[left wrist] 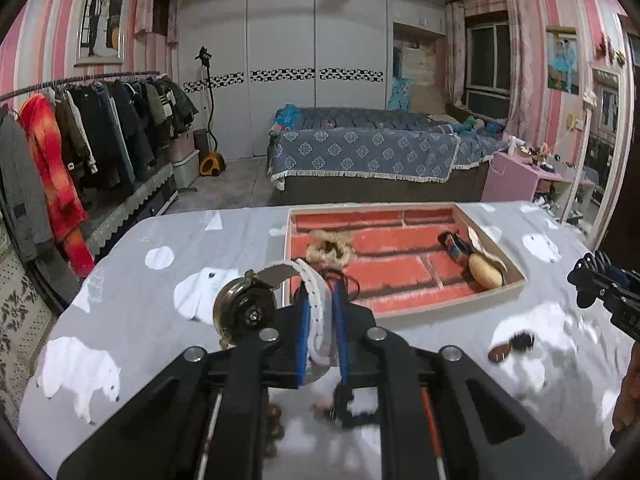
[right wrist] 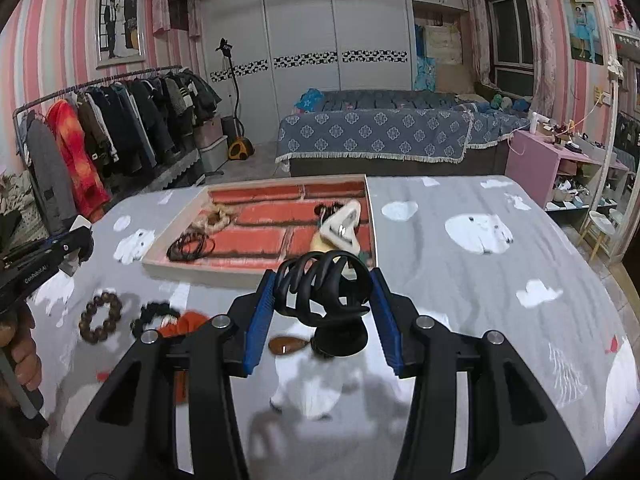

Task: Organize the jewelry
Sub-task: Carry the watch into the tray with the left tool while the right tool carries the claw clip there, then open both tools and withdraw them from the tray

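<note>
Left gripper (left wrist: pixel 320 312) jaws clamped on white watch strap (left wrist: pixel 320 304), short of the tray (left wrist: pixel 460 308). Right gripper (right wrist: pixel 324 300) jaws clamped on black hair claw (right wrist: pixel 320 284), also short of the tray.

This is looking like a lived-in home bedroom: a bed (right wrist: pixel 376 136) under a blue patterned cover is standing against white sliding wardrobe doors (right wrist: pixel 304 52), and a long rack of coats and jackets (right wrist: pixel 116 120) is hanging along the pink-striped wall. A framed wedding portrait (right wrist: pixel 119 24) is hanging above the rack, a garment steamer (right wrist: pixel 236 100) is standing in the corner, and curtains are framing a dark window (right wrist: pixel 514 44) beside a cluttered pink vanity (right wrist: pixel 536 160)
</note>
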Demonstrator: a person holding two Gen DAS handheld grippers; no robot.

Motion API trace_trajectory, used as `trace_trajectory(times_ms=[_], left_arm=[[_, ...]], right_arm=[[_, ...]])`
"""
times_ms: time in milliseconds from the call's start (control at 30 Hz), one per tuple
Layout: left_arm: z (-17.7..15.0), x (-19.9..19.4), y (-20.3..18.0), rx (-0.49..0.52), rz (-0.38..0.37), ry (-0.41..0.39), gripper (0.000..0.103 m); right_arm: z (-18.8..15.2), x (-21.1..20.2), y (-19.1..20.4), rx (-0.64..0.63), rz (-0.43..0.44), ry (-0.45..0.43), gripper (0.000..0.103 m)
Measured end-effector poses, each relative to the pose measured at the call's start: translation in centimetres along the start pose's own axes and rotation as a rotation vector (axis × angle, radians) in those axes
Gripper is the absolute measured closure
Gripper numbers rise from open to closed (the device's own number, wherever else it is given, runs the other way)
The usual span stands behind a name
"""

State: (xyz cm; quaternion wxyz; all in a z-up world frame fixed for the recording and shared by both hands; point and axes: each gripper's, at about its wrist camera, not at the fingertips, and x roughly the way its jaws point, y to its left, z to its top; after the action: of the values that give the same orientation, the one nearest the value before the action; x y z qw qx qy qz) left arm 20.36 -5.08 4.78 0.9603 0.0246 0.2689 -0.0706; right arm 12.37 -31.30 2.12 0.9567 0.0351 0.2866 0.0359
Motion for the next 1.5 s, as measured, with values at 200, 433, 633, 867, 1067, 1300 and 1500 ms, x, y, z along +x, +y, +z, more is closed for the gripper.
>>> trace_trajectory(times_ms=[200,433,633,867,1067,1300,1500], left_arm=[[3.1,3.4,-0.4,-0.003,-0.004,-0.022,0.091],[6.0,8.2,-0.7,0.020,-0.021,-0.017,0.091],[7.3,14.1,0.1,0.025,-0.001,0.051,0.091],[7.7,19.1,0.5,0.005,-0.016,0.112,0.091],[7.6,22.6,0.1,-0.005,0.010,0.169,0.091],[7.6,26.9,0.1,-0.006,0.014,0.272,0.091],[7.1,28.5,0.4,-0.025,-0.026,0.348,0.089]], right_arm=[[3.6,2.6,-0.1,-0.029,0.002,-0.023,0.056],[6.3,7.8,-0.3,-0.029,0.034,0.015,0.056],[8.2,13.3,-0.4,-0.062,0.006,0.046,0.056],[10.9,19.1,-0.4,-0.079,-0.017,0.070,0.056],[11.8,24.0,-0.3,-0.104,-0.036,0.153,0.056],[11.6,28.8,-0.5,-0.088,-0.058,0.284,0.056],[11.5,30.7,-1.1,-0.074,-0.071,0.362,0.055]])
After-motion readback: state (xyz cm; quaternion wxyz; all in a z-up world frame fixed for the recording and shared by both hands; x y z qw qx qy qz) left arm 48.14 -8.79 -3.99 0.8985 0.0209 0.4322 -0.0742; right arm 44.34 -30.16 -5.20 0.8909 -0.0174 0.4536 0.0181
